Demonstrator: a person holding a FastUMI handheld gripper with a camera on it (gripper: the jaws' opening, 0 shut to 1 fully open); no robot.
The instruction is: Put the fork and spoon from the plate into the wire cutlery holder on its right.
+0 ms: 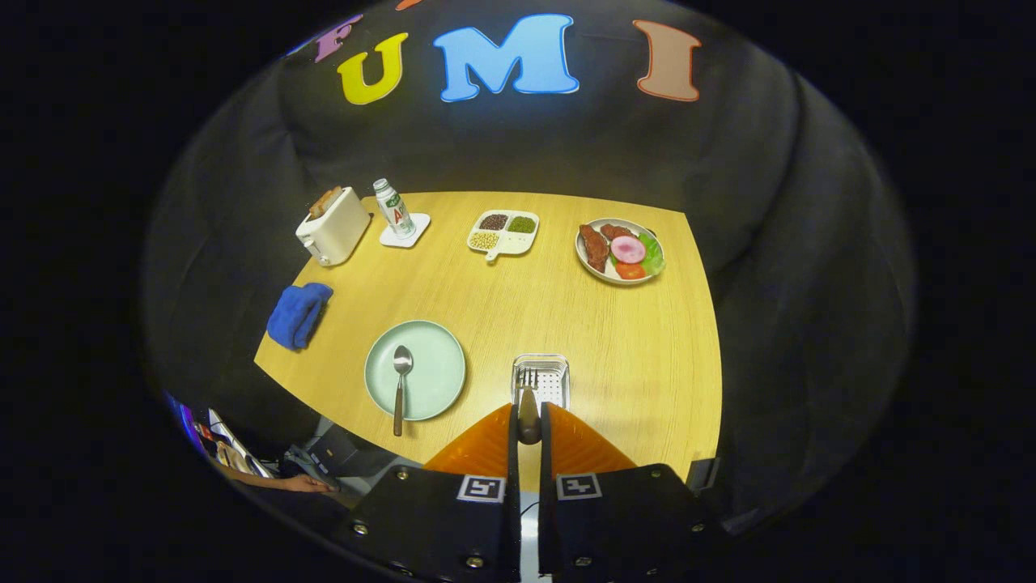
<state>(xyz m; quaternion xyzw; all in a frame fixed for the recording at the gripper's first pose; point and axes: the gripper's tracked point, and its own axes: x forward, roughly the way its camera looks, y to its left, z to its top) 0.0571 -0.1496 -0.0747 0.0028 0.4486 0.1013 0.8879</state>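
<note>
My gripper (528,414) is shut on the fork (527,395), holding its brown handle between both fingers. The fork's metal tines point forward and hang over the wire cutlery holder (553,366), which stands just ahead of the fingers. To the left of the holder lies a pale green plate (437,356) near the table's front edge. A spoon (401,380) with a metal bowl and a brown handle rests on the plate, its handle sticking out over the plate's near rim.
A blue cloth (298,314) lies at the table's left edge. Along the far side stand a white toaster (333,227), a bottle (394,209) on a white coaster, a divided dish of grains (503,231) and a plate of food (619,249). A person's hand (303,483) shows below the table's left corner.
</note>
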